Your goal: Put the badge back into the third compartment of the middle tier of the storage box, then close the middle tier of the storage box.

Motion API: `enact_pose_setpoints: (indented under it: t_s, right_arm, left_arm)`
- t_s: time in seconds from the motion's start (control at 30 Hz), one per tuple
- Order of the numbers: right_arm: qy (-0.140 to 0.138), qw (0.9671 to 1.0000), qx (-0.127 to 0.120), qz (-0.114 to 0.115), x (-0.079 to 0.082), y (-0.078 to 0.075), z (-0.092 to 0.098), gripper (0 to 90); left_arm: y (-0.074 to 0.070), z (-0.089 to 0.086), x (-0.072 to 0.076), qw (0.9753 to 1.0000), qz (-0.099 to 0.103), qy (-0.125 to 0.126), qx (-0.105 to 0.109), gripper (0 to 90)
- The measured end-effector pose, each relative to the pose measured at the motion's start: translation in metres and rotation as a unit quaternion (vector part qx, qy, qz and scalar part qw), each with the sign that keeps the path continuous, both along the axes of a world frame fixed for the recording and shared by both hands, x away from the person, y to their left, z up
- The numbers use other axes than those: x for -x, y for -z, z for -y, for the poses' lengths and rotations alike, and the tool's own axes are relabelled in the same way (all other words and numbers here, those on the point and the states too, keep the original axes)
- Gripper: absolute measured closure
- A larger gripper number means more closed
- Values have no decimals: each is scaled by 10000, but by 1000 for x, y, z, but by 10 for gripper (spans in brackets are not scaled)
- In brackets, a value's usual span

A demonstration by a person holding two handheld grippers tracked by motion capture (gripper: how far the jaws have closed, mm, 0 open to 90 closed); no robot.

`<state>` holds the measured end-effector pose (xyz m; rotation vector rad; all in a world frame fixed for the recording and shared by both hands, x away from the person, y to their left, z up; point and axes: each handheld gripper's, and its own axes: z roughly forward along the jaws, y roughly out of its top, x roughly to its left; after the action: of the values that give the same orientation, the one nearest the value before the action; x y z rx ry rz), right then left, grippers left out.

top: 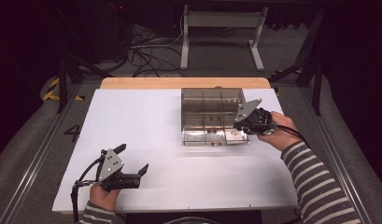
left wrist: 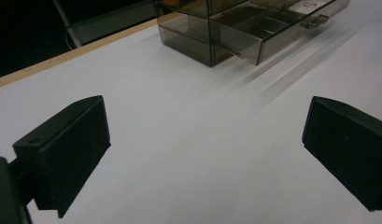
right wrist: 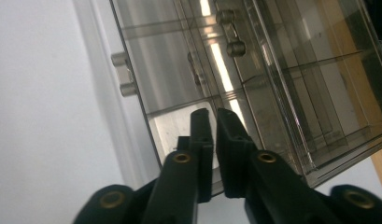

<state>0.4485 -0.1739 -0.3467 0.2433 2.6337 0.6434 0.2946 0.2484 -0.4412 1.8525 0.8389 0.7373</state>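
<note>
High view. A clear smoky drawer box (top: 212, 109) stands on the white table (top: 132, 121), right of centre toward the far edge. A low drawer (top: 215, 136) is pulled out of its near face toward the person. The right gripper (top: 239, 125) sits at the drawer's right end, touching or just beside it; its grey plate hides the tips. The left gripper (top: 132, 161) rests near the front-left edge, well apart from the box, aimed right.

Left gripper view. Jaws spread wide, nothing between them, bare table beneath. The box (left wrist: 212, 35) lies ahead and to the right, well off, with the drawer (left wrist: 282, 23) projecting from it.

Right gripper view. The right gripper (right wrist: 215, 116) has its jaws nearly closed, a thin gap left between the tips. They lie over the right end compartment of the drawer (right wrist: 179, 126); whether they pinch its wall or a small item I cannot tell. Two small knobs (right wrist: 123, 74) show on the drawer front.

Judgement: the right hand is far nearer and already at the drawer. The drawer's long axis runs left to right across the table, its travel toward and away from the person. The jaws come in from the right end, so any push or pull must go across their approach line.
</note>
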Motion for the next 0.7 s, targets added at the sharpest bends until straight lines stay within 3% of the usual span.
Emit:
enact_pose_setpoints:
  t_s: [0.27,0.7]
  right_arm:
    - [56,9995,-244,171,10,-2,0,900]
    - [92,9990,-384,232,23,5,-5,900]
  left_arm:
    - [0,0,-1,10000,-5,4,16,16]
    - [0,0,-1,10000,1,28,-37,16]
